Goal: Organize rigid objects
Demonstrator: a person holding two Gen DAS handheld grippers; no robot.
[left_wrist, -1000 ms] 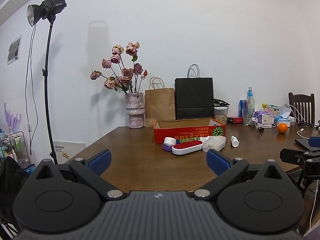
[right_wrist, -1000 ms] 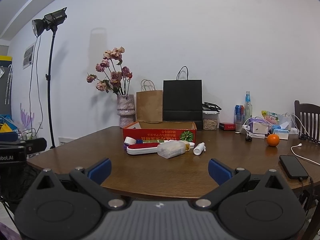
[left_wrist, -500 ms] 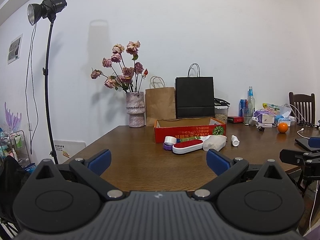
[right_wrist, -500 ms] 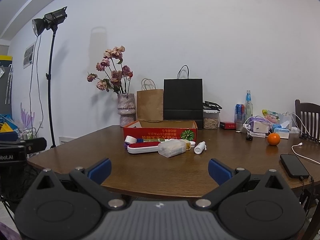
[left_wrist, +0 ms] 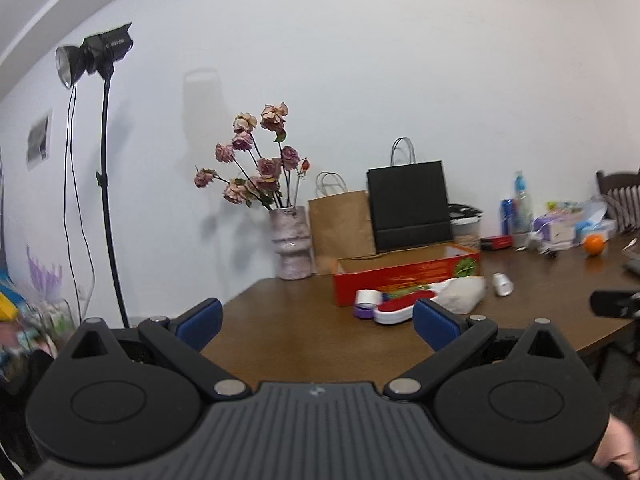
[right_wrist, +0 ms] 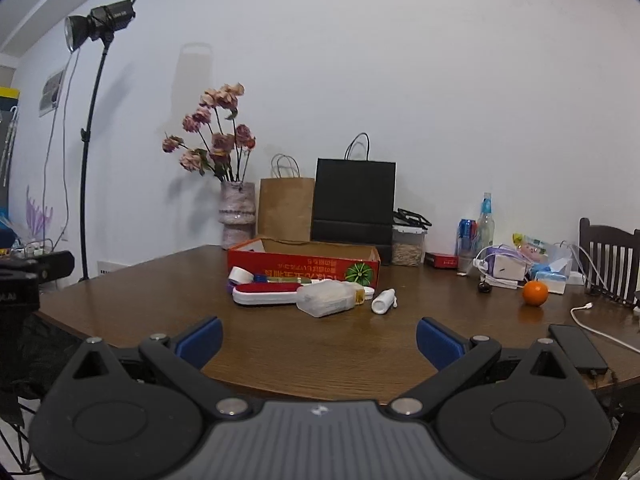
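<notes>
A shallow red cardboard box [right_wrist: 304, 266] [left_wrist: 404, 276] stands mid-table. In front of it lie a red-and-white flat case [right_wrist: 266, 294] [left_wrist: 404, 309], a translucent plastic container [right_wrist: 326, 299] [left_wrist: 464, 294], a small white bottle [right_wrist: 383, 301] [left_wrist: 502, 283] and a white tape roll [right_wrist: 240, 276] [left_wrist: 368, 299] on a purple lid. My left gripper [left_wrist: 316, 320] is open over the table's near left part, empty. My right gripper [right_wrist: 318, 338] is open above the front edge, empty, well short of the items.
A vase of dried roses [right_wrist: 236, 216], a brown bag [right_wrist: 286, 208] and a black bag [right_wrist: 354, 200] line the wall. An orange [right_wrist: 535, 293], cans, a bottle and cables crowd the right. A phone [right_wrist: 576, 346] lies near the front right. A light stand [left_wrist: 106, 184] rises left.
The left gripper has tilted and swung toward the table; the box and items now sit further right and lower in its view. The right gripper has edged slightly closer.
</notes>
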